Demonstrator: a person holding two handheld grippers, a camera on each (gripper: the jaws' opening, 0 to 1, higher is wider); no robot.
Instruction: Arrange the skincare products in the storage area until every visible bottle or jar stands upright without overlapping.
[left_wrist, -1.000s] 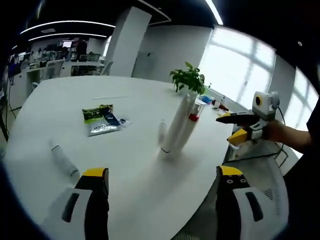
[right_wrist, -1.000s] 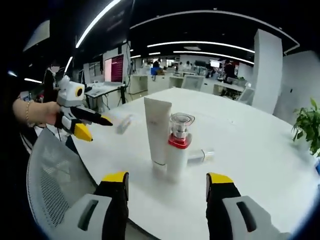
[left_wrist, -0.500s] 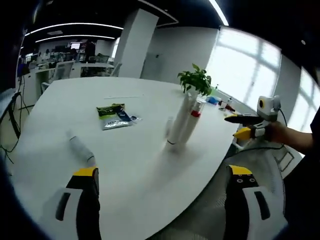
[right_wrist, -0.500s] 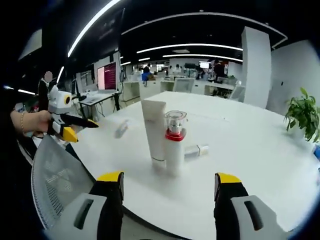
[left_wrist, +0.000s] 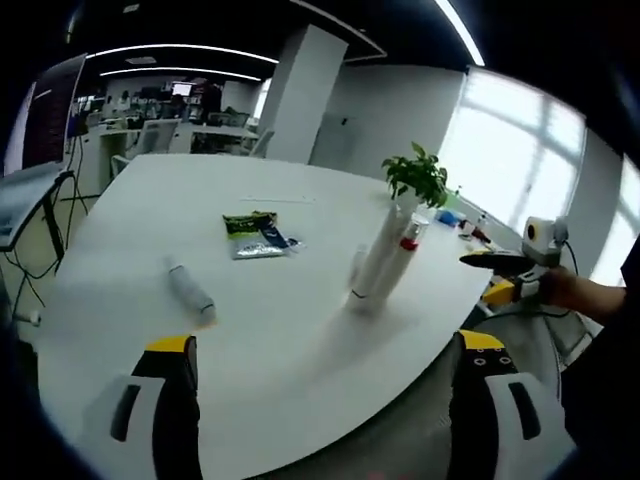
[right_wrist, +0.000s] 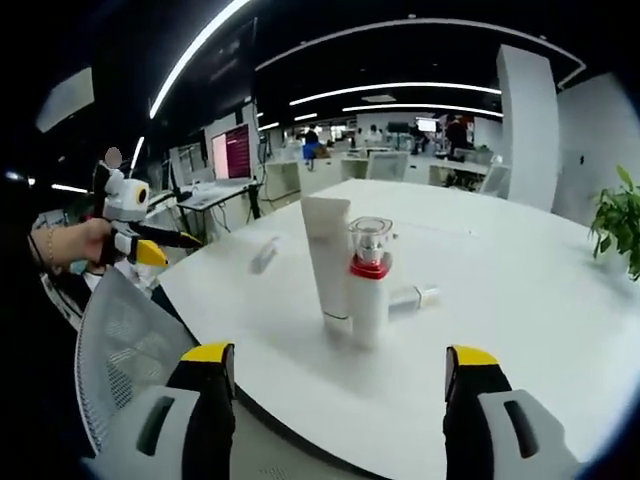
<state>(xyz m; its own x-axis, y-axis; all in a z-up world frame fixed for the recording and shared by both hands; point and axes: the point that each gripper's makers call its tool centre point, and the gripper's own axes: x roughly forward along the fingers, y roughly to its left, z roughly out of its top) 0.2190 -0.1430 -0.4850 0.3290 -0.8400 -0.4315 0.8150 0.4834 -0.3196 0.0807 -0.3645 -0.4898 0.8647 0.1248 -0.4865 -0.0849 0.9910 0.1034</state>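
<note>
Both my claws are wide open and empty right now, left claw (left_wrist: 318, 400) and right claw (right_wrist: 340, 405) hovering off the desk (right_wrist: 520, 310) edge. Using the white tube (right_wrist: 328, 262) as my anchor: it stands upright, with the red-collared pump bottle (right_wrist: 369, 283) just beside it, also upright. Behind that pair a small bottle (right_wrist: 414, 296) lies on its side, and another tube (left_wrist: 190, 294) lies flat well away from the anchor, nearer my left claw.

So I reckon the job is standing those two lying ones up. I'd grab the far tube mid-body with the left claw and set it down clear of the pair.

Mesh chair (right_wrist: 125, 345) sits between me and the desk, green snack packet (left_wrist: 254, 236) beyond the tube, potted plant (left_wrist: 417, 176) further back.
</note>
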